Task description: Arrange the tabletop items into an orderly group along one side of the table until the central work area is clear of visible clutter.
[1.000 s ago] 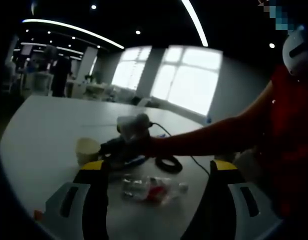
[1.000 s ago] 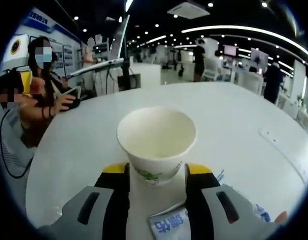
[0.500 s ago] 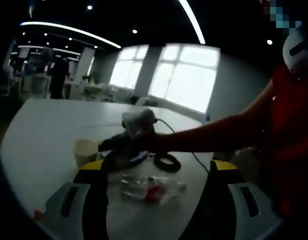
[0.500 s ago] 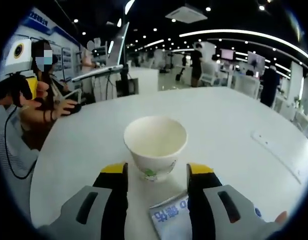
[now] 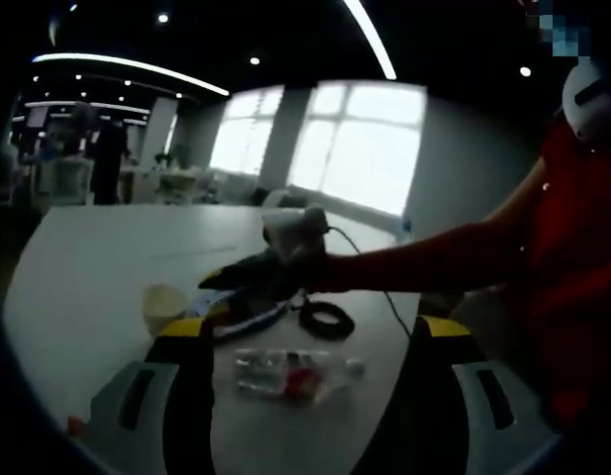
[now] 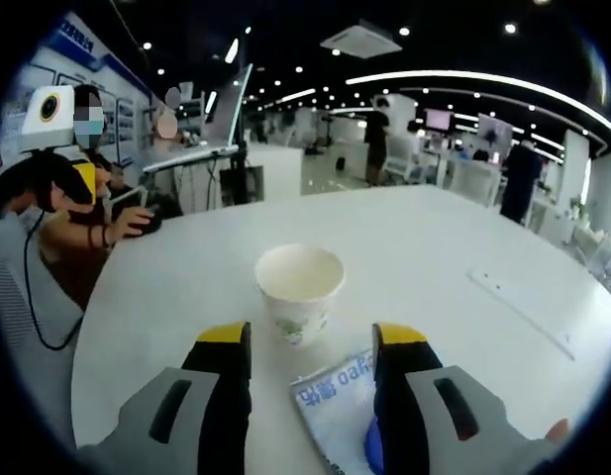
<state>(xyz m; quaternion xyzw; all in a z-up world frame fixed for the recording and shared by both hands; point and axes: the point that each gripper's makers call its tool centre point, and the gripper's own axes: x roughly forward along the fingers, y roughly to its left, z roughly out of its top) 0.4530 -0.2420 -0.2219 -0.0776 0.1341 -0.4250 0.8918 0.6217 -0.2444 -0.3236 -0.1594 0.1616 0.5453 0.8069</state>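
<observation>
A white paper cup stands upright on the white table, just beyond the tips of my right gripper, whose jaws are open and apart from it. A white and blue packet lies between those jaws. In the left gripper view the cup sits ahead of the right gripper, held out on a person's arm. My left gripper is open. A clear plastic bottle with a red label lies flat between its jaws. A black cable coil rests just past the bottle.
A thin flat panel lies on the table at the right. A seated person is at the table's far left edge, near the left gripper. A small blue object peeks out beside the packet. A cable runs off across the table.
My right gripper has drawn back from the paper cup, which stays standing on the table and now lies beyond the jaw tips. The left gripper has barely moved.
</observation>
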